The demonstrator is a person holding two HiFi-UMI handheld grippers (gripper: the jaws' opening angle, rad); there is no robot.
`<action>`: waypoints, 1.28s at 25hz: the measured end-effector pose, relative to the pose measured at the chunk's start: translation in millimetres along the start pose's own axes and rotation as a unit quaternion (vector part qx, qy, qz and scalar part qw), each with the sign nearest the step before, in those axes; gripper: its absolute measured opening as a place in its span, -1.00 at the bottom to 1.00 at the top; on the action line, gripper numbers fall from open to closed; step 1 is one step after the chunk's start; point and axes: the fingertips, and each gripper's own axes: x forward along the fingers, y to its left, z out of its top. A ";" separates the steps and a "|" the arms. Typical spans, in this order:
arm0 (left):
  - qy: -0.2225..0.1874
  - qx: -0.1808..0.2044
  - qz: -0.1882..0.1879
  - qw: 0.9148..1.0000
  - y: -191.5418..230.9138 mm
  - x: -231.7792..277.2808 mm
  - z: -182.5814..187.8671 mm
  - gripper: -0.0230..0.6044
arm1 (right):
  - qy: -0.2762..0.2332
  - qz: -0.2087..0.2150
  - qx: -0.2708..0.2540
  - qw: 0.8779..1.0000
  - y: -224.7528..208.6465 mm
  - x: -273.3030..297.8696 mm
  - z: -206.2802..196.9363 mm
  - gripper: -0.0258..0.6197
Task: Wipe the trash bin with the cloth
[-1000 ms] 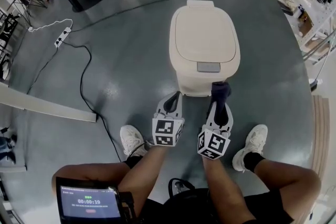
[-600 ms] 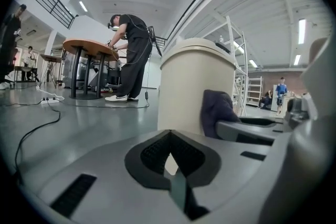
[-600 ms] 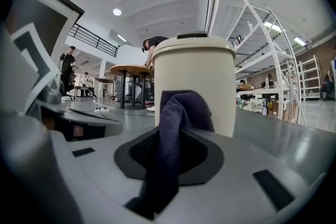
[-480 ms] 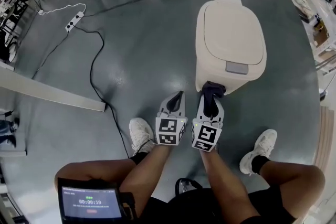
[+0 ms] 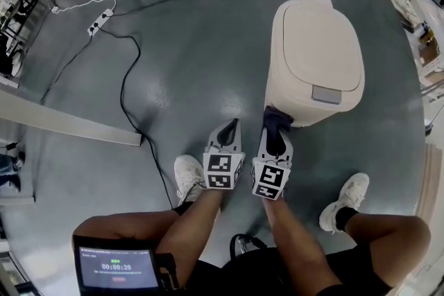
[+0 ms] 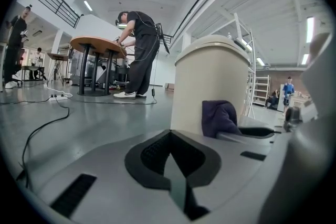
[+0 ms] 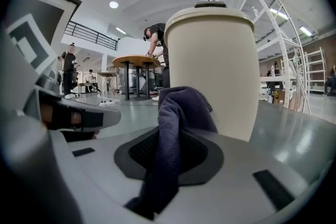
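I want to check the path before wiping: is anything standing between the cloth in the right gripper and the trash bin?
Nothing visible does. The right gripper holds the cloth directly in front of the trash bin wall. The left gripper is beside it, shut and empty, off to the side of that path.

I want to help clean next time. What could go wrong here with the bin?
1. The bin stands free on the smooth floor, and the left tool is shut and off it. A hard push with the cloth might slide or tip it.
2. The right tool pinches the cloth in a bunch, so rubbing could tug it out.
3. A cable lies near the left shoe; a step might snag it.
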 end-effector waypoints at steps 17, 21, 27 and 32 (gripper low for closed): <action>0.043 0.041 -0.061 0.996 -70.8 31.9 -28.1 -0.93 | 0.048 -0.084 0.013 0.995 -112.3 -13.8 -48.0 -0.65; 0.054 0.051 -0.071 0.995 -95.4 43.9 -40.9 -0.93 | 0.061 -0.096 0.016 0.993 -141.3 -17.9 -63.7 -0.65; 0.057 0.057 -0.080 0.994 -114.1 51.8 -28.8 -0.93 | 0.074 -0.111 0.038 0.990 -156.5 -22.4 -65.2 -0.65; 0.062 0.079 -0.101 0.990 -161.6 56.4 -27.2 -0.93 | 0.059 -0.129 0.080 0.987 -190.9 -31.9 -54.7 -0.65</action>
